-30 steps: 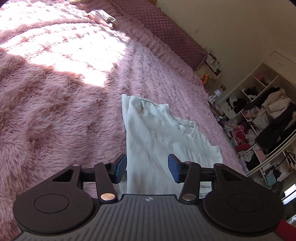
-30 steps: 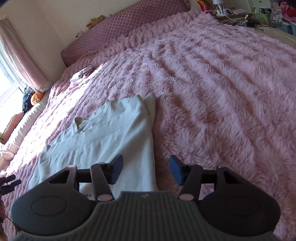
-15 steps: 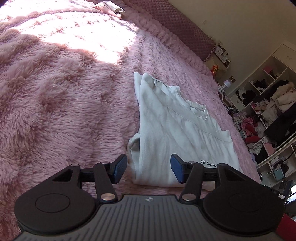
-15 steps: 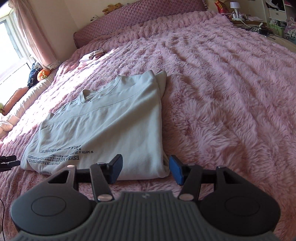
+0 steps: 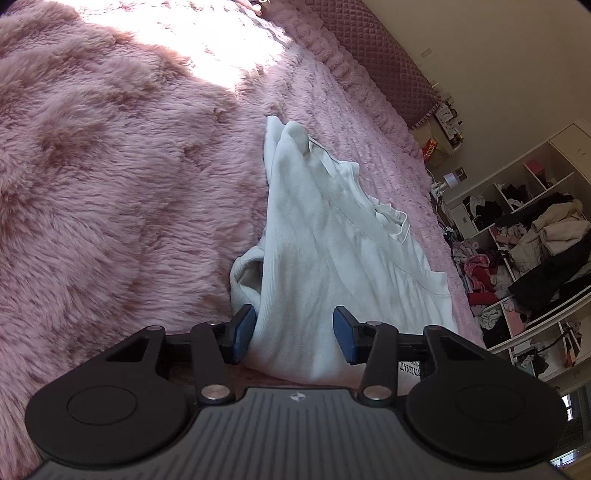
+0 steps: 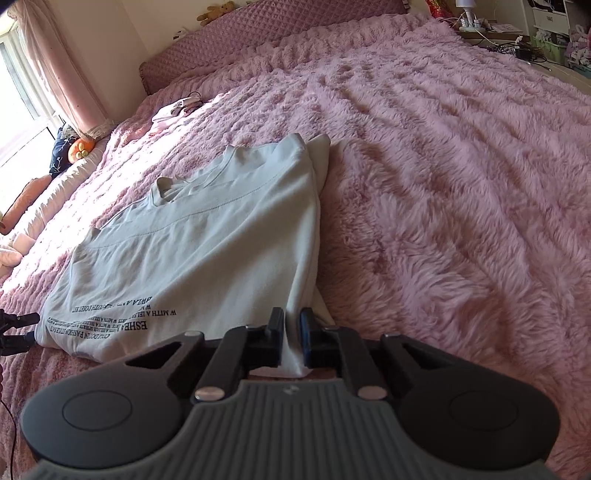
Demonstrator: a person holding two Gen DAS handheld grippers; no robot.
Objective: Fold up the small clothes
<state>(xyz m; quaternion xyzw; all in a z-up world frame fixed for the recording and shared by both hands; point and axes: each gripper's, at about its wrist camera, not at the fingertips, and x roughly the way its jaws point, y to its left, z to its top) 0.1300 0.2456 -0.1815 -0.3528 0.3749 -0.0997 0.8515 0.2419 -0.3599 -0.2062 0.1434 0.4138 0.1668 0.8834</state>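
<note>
Across fluffy pink bedspread (image 6: 443, 184), white shirt (image 6: 221, 240)

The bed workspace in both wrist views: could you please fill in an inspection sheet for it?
Surface: pink shaggy bedspread, part sunlit.
Job's things: white T-shirt lying flat, sides folded in, black print near the hem.
Clutter: small pale garment near the quilted headboard.
Grippers: right gripper shut on the T-shirt's near corner, having just closed; left gripper has been closing, jaws apart with the hem between them, one pad at the cloth.
Cables: wires on the bedside table.
Surroundings: open shelves heaped with clothes; curtain by the window.
</note>
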